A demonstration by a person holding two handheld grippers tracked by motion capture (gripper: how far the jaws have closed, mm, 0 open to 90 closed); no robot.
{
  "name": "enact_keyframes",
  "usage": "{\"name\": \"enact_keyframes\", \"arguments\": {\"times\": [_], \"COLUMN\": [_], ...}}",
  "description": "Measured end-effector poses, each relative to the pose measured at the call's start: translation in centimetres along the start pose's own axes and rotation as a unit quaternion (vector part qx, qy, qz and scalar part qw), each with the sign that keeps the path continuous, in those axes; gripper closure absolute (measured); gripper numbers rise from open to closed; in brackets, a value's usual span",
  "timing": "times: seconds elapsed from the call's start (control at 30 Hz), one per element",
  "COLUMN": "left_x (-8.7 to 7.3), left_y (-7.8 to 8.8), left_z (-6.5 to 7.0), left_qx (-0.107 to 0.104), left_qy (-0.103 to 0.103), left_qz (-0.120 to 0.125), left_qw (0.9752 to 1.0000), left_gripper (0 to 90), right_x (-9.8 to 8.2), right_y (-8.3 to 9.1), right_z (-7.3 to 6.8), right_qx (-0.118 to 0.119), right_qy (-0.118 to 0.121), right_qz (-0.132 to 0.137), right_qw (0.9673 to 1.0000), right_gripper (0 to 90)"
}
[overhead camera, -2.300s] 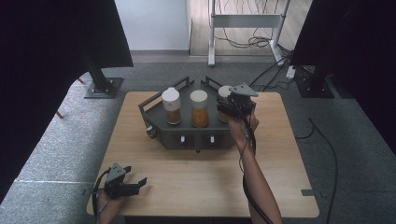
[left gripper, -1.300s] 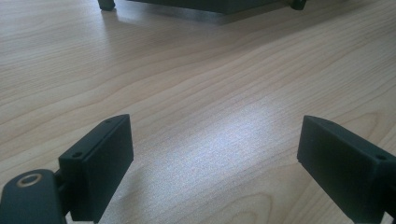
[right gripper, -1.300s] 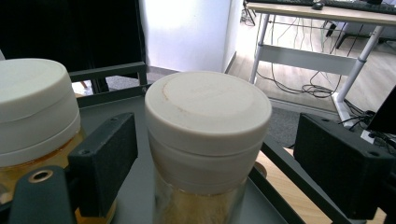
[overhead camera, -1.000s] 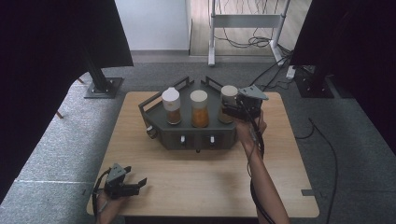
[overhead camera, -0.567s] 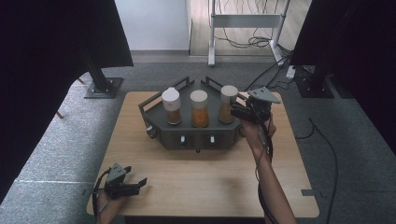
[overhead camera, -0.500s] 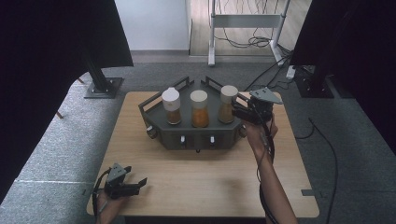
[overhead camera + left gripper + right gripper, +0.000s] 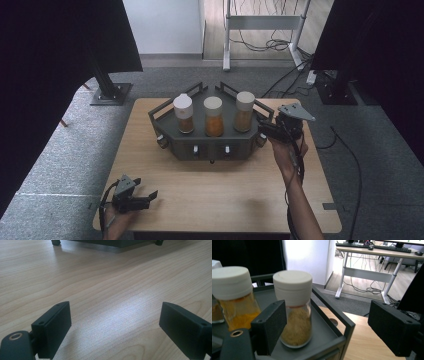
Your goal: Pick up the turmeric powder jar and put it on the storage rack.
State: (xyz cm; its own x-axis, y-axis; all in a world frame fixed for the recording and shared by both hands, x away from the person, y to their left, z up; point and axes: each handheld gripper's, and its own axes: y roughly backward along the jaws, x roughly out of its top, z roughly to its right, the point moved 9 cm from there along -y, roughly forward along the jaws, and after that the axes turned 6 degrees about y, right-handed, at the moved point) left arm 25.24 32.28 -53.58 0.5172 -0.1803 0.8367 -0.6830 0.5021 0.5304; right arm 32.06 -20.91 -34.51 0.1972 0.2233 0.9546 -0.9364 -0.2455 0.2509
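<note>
Fingers (image 7: 270,325) of your right gripper (image 7: 272,131) stand apart with nothing pressed between them; they have just been closing a little; the tan spice jar (image 7: 294,308) sits just behind the nearer finger, upright on the dark tray (image 7: 329,336), not clamped; in the high view that jar (image 7: 244,111) is the rightmost of three in a row on the tray (image 7: 172,131), and your right gripper sits just beside the tray's right end, jaws pointing toward it; next to the tan jar stands the orange-powder jar (image 7: 213,116), in the middle of the row, and at the left end the brown-powder jar (image 7: 183,113); all three are upright with white caps on; in the right gripper view the orange-powder jar (image 7: 235,296) shows close beside the tan one, apart from it; your left gripper (image 7: 136,201) rests low at the near left corner of the wooden table (image 7: 220,195), well apart from the tray; its fingers (image 7: 53,328) are spread wide over bare wood with nothing between them; the tray's front edge (image 7: 110,242) shows far off at the top of the left gripper view.
</note>
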Motion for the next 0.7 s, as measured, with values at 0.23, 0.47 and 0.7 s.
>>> {"name": "enact_keyframes", "arguments": {"times": [0.23, 0.47, 0.7], "left_x": [0.0, 0.0, 0.0], "left_y": [0.0, 0.0, 0.0], "left_z": [0.0, 0.0, 0.0], "left_qx": [0.001, 0.002, 0.002], "left_qy": [0.000, 0.000, 0.001], "left_qz": [0.000, -0.001, -0.001], "left_qw": [1.0000, 1.0000, 1.0000], "left_gripper": [10.7, 10.7, 10.7], "right_x": [-0.9, -1.9, -2.6], "right_y": [1.1, 2.1, 3.1], "right_z": [0.4, 0.6, 0.7], "right_qx": [0.000, -0.002, 0.001], "right_qy": [-0.003, 0.003, 0.006], "right_qz": [-0.005, -0.015, -0.019], "right_qw": [1.0000, 0.9999, 0.9998], "right_gripper": [14.8, 14.8, 14.8]}}
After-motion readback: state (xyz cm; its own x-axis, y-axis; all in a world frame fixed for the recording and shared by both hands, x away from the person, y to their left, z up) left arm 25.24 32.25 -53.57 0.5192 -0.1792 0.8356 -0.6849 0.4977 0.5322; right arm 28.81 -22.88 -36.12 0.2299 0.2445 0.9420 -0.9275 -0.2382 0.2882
